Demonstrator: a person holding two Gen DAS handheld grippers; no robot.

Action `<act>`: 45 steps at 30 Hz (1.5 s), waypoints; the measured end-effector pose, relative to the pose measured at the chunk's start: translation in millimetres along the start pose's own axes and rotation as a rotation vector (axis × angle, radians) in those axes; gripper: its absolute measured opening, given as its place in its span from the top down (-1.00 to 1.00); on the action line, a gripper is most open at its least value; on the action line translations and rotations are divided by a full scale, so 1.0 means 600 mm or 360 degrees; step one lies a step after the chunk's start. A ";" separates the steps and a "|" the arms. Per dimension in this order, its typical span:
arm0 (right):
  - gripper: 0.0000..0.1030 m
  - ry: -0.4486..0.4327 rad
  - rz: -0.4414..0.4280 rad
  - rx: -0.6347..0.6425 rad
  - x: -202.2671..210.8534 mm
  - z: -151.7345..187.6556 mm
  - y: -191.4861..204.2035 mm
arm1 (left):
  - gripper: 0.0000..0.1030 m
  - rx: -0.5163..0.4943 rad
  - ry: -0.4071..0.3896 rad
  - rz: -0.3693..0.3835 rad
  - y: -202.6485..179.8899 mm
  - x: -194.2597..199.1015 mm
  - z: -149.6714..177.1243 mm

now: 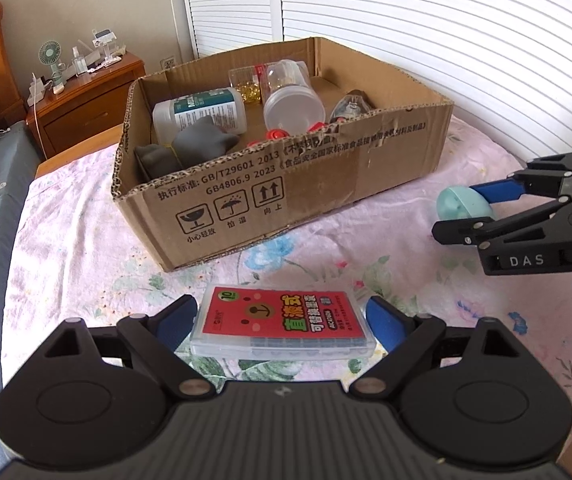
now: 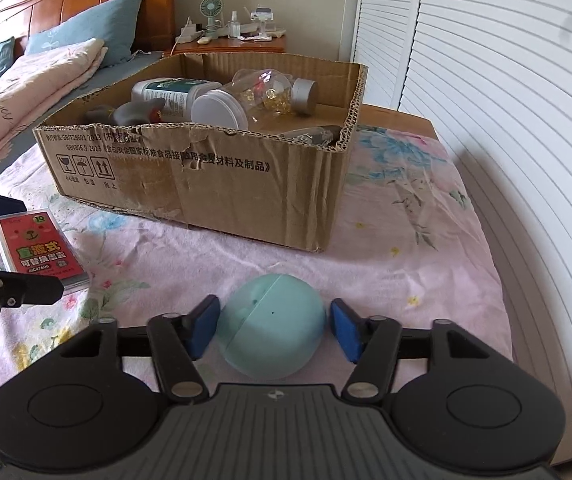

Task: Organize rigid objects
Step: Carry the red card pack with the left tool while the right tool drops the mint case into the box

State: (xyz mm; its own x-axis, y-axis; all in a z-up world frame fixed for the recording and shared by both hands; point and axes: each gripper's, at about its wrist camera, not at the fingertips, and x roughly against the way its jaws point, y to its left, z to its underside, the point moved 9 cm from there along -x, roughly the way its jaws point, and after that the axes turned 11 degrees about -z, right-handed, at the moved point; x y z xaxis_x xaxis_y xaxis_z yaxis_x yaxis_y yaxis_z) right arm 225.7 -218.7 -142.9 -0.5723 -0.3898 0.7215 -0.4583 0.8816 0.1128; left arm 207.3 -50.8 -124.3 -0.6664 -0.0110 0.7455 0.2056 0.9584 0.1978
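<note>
A clear plastic case with a red label (image 1: pixel 282 326) lies flat on the floral sheet. My left gripper (image 1: pixel 280 320) is shut on it, a blue pad against each long side. In the right wrist view the case (image 2: pixel 40 246) sits between those black fingers (image 2: pixel 26 292). A teal egg-shaped ball (image 2: pixel 272 320) rests on the sheet between the pads of my right gripper (image 2: pixel 274 330). The left pad touches the ball and a thin gap shows at the right pad, so this gripper is open. The ball (image 1: pixel 459 204) and my right gripper (image 1: pixel 463 218) also show at the right of the left wrist view.
A low cardboard box (image 1: pixel 286 188) stands on the bed beyond both grippers, holding a white bottle (image 1: pixel 202 112), a clear jar (image 1: pixel 291 100), a grey pouch and small red pieces. A wooden nightstand (image 1: pixel 86 104) and slatted white doors (image 2: pixel 505 120) lie behind.
</note>
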 end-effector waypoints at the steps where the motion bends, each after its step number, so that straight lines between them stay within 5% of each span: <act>1: -0.18 0.0006 0.0008 0.0007 0.001 0.001 0.001 | -0.76 -0.0007 -0.0006 0.0003 0.000 0.001 0.000; 15: -0.16 0.0019 0.0005 0.0163 0.051 -0.023 0.020 | -0.75 -0.0073 -0.0055 0.0022 0.017 0.037 -0.011; 29: -0.15 -0.0097 -0.0076 0.0300 0.106 -0.139 0.036 | -0.75 -0.0109 -0.0207 0.0067 0.036 0.110 -0.081; 42: -0.16 -0.0028 -0.0076 0.0222 0.019 -0.212 0.013 | -0.75 -0.0163 -0.0310 0.0038 0.033 0.104 -0.165; 45: -0.37 -0.0034 -0.0077 0.0164 0.002 -0.212 0.004 | -0.75 -0.0181 -0.0322 0.0034 0.029 0.097 -0.179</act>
State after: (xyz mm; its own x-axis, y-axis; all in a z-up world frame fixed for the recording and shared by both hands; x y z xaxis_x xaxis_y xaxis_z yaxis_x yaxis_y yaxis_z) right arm 310.5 -183.2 -54.9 -0.5620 -0.4377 0.7019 -0.5526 0.8300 0.0751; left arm 249.3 -65.2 -8.9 -0.7889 0.0773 0.6096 0.2930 0.9193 0.2626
